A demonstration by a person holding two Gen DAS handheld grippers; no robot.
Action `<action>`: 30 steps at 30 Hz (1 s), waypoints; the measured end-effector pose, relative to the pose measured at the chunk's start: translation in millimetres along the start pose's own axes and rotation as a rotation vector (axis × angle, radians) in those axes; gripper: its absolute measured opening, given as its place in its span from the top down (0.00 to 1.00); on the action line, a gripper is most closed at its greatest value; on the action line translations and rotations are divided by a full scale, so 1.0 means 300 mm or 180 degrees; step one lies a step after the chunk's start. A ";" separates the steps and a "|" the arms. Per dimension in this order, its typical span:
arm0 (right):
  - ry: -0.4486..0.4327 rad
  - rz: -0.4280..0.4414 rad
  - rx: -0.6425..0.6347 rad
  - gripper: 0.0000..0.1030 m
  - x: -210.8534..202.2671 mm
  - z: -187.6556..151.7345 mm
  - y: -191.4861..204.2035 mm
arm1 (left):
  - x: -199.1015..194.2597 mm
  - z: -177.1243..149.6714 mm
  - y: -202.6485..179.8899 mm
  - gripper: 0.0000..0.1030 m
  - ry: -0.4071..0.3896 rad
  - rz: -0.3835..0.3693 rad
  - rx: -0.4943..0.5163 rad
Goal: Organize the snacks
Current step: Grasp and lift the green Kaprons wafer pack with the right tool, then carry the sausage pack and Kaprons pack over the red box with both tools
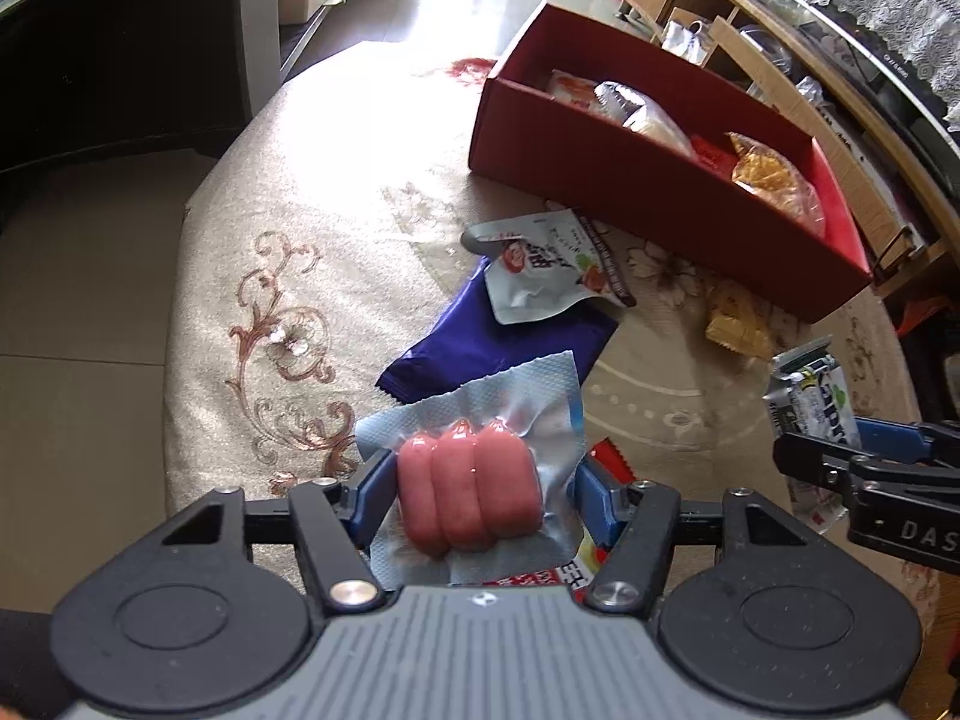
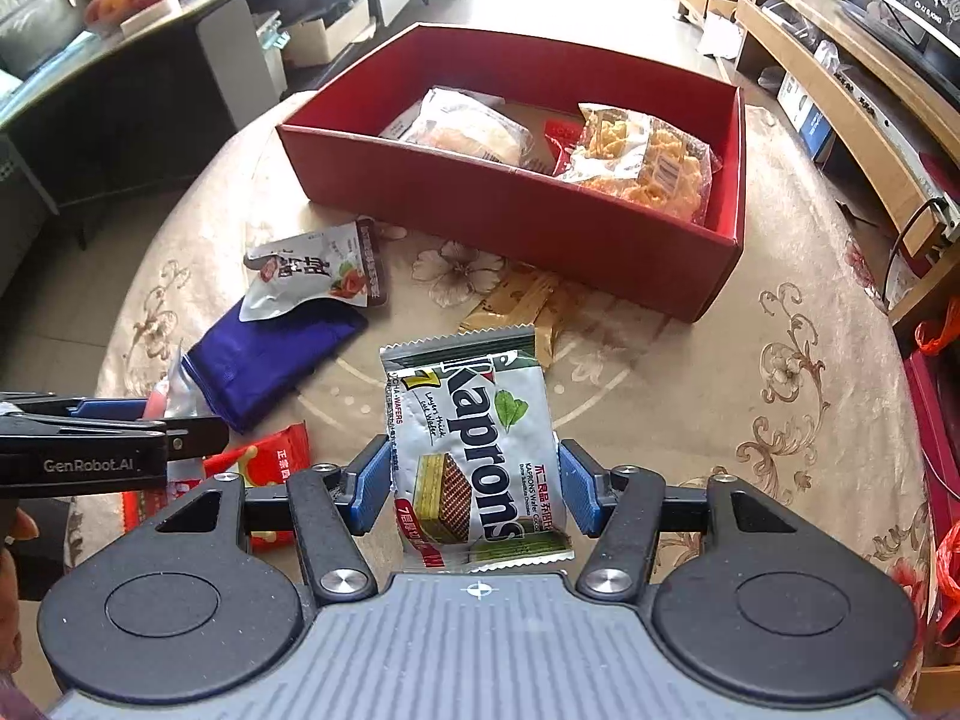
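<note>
My left gripper is shut on a clear vacuum pack of three pink sausages; its blue pads press the pack's sides. My right gripper is shut on a silver Kaprons wafer packet, held upright above the table. Beyond both stands an open red box. In it lie a bread pack and a bag of yellow snacks. The left gripper also shows at the left edge of the right wrist view, level with the right one.
Loose on the floral tablecloth lie a purple packet, a white pouch, a yellow packet close to the box, and a red packet. The round table's edge curves left; a wooden cabinet stands at the right.
</note>
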State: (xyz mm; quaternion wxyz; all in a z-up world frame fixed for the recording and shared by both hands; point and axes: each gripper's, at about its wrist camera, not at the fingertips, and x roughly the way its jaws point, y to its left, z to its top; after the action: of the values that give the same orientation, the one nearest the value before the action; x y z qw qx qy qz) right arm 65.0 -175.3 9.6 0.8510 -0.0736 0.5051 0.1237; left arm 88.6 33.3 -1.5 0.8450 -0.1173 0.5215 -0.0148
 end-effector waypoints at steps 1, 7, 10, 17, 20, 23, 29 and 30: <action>-0.0003 -0.0001 0.0002 0.37 0.000 0.000 0.000 | -0.003 0.000 -0.003 0.44 -0.0010 -0.0012 0.0003; -0.0065 0.0004 0.0037 0.37 -0.013 0.007 -0.012 | -0.026 0.009 -0.026 0.44 -0.0057 -0.0110 0.0024; -0.0085 -0.0008 0.0075 0.37 -0.016 0.014 -0.022 | -0.035 0.017 -0.044 0.44 -0.0087 -0.0151 0.0059; -0.0144 -0.0012 0.0151 0.37 -0.024 0.034 -0.044 | -0.044 0.043 -0.084 0.44 -0.0147 -0.0203 0.0150; -0.0166 -0.0014 0.0179 0.37 -0.026 0.044 -0.053 | -0.049 0.062 -0.099 0.44 -0.0199 -0.0208 0.0188; -0.0180 -0.0015 0.0207 0.37 -0.025 0.054 -0.059 | -0.051 0.085 -0.110 0.44 -0.0250 -0.0202 0.0209; -0.0234 -0.0007 0.0262 0.37 -0.027 0.083 -0.068 | -0.057 0.126 -0.141 0.44 -0.0340 -0.0198 0.0301; -0.0247 -0.0007 0.0271 0.37 -0.028 0.088 -0.070 | -0.057 0.132 -0.147 0.44 -0.0355 -0.0194 0.0320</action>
State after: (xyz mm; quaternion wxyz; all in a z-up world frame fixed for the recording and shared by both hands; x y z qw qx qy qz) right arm 89.4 -189.8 29.6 0.8724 -0.0330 0.4765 0.1040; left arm 120.3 0.1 39.9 0.8767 -0.0912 0.4684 -0.0601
